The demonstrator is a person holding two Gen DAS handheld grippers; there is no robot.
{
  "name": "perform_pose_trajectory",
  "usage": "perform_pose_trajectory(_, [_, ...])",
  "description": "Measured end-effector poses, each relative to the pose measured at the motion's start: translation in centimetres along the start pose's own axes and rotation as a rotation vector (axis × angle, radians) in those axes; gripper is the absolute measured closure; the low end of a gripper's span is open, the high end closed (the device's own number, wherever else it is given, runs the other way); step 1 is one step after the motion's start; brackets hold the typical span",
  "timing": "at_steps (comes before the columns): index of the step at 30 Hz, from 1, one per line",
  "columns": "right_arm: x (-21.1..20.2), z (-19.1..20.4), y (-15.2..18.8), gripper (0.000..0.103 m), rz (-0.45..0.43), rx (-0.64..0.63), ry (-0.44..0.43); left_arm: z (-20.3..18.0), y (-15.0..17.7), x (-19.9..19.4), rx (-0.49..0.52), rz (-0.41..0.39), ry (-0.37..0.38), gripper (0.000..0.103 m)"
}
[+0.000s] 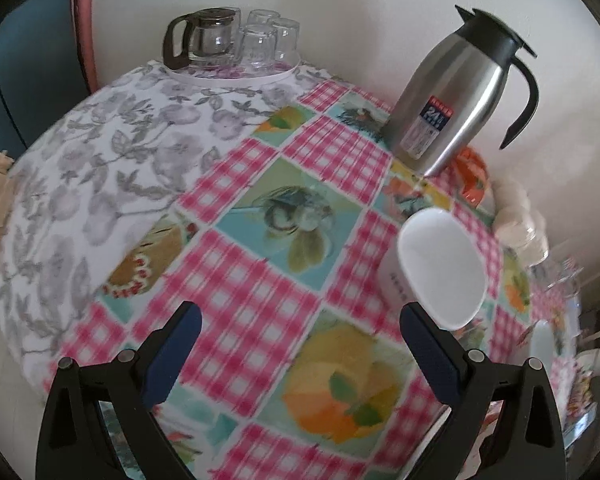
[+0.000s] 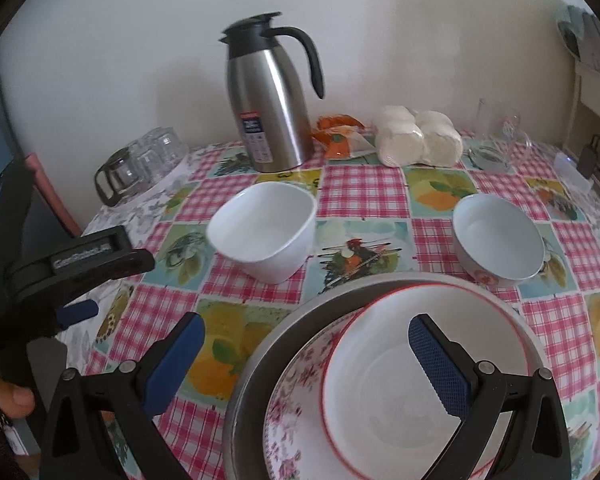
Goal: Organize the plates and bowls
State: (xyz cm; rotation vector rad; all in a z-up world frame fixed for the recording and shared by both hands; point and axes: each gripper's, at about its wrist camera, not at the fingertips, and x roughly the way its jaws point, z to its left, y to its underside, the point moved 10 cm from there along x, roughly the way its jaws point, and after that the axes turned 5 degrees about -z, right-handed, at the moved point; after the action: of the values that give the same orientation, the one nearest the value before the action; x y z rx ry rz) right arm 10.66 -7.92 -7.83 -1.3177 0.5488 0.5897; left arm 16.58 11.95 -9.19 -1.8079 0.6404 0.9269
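Note:
My left gripper (image 1: 300, 340) is open above the checked tablecloth, nothing between its blue pads. A white square bowl (image 1: 440, 268) sits just beyond its right finger. In the right wrist view the same square bowl (image 2: 264, 228) stands mid-table, and a round white bowl (image 2: 498, 236) with a flower print sits to its right. Close below lies a stack: a metal dish (image 2: 256, 344), a floral plate (image 2: 300, 380) in it, and a red-rimmed white bowl (image 2: 388, 360) on top. My right gripper (image 2: 306, 360) is open, its right finger over the red-rimmed bowl and its left finger beside the stack.
A steel thermos jug (image 2: 268, 112) stands at the back by the wall. A glass pot and upturned glasses (image 1: 228, 40) rest on a white tray at the far corner. Wrapped white rolls (image 2: 416, 140), an orange packet (image 2: 336, 136) and glassware (image 2: 496, 140) line the back. A gloved hand (image 2: 4, 344) shows at the left.

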Motion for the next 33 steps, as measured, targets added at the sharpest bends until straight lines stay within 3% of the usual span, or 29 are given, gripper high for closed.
perform_pose_trajectory(10, [2.2,-1.3,-4.5,0.000,0.062,0.036,0.065,-3.2,-0.4,2.2,0.002,0.063,0.126,0.004])
perform_pose_trajectory(18, [4.1,-1.3,-6.6,0.001,0.116,0.037,0.104,-3.6,-0.9,3.5,-0.040,0.087,0.143,0.004])
perform_pose_trajectory(25, [5.7,-1.8,-8.3,0.018,0.118,0.002,0.156,-4.2,-2.0,4.6,-0.087,0.091,0.172,0.005])
perform_pose_trajectory(33, [8.9,-1.7,-8.2,0.033,0.164,-0.021,0.158,-6.4,-2.0,6.6,-0.057,0.112,0.186,0.007])
